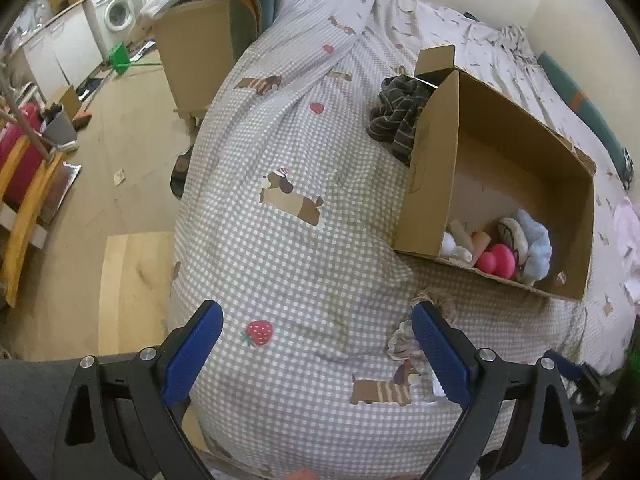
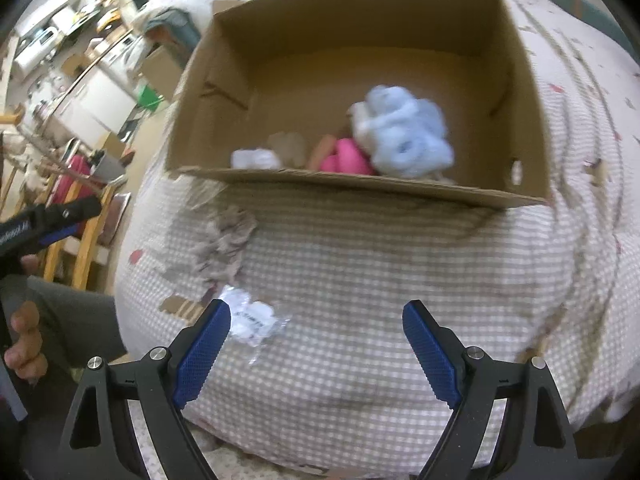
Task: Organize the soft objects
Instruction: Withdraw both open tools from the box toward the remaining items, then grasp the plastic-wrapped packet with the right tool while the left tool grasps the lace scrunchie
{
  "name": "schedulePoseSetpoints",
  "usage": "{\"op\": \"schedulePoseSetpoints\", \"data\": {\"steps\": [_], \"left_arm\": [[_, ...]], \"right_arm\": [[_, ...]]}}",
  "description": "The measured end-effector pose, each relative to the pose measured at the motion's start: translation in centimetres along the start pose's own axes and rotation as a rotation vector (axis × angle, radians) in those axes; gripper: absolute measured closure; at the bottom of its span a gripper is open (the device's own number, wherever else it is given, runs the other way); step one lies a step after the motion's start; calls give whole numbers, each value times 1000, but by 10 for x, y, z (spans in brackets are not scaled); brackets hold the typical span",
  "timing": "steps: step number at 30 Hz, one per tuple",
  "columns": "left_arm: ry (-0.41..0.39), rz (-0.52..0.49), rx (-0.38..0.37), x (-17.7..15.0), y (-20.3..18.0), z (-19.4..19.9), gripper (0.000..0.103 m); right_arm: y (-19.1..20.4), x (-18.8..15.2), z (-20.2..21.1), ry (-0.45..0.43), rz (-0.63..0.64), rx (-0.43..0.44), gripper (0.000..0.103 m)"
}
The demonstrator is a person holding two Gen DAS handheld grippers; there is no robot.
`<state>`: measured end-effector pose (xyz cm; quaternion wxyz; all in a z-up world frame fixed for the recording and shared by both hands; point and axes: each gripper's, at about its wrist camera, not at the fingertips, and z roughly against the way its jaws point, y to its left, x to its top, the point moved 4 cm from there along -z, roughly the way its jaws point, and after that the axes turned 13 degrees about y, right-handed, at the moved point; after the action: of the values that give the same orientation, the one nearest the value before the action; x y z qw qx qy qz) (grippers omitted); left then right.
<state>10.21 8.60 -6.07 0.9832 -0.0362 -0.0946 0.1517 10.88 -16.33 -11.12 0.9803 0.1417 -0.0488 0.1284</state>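
The grey rope toy lay on the checked bedspread, just outside the cardboard box already holding a blue plush. Both the left gripper and right gripper were spread, empty. Collecting seemed unfinished; the toy would next need grasping.

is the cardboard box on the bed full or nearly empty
Mostly empty. The cardboard box holds only a small cluster against its near wall: a light blue fluffy item, a pink toy, and white pieces; bare floor behind.
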Motion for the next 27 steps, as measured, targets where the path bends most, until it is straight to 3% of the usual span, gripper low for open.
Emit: {"op": "schedulePoseSetpoints", "data": {"steps": [10,15,20,21,22,23,25,27], "left_arm": [[53,79,6,8,11,-13,8],[61,177,-50,10,22,-9,8],[58,171,-39,13,15,-10,8],[62,162,-32,12,13,-11,8],[67,155,-25,12,12,-13,8],[70,151,-17,11,12,-14,8],[71,145,-18,10,11,-14,8],[72,134,-18,10,9,-16,8]], "right_arm": [[-1,7,-24,66,-26,51,10],[22,10,-44,122,52,47,10],[49,10,-69,196,109,65,10],[53,10,-74,209,121,66,14],[57,10,-77,214,132,66,31],[61,10,-81,224,144,66,39],[63,7,-84,239,155,58,48],[64,6,-86,239,161,40,64]]}}
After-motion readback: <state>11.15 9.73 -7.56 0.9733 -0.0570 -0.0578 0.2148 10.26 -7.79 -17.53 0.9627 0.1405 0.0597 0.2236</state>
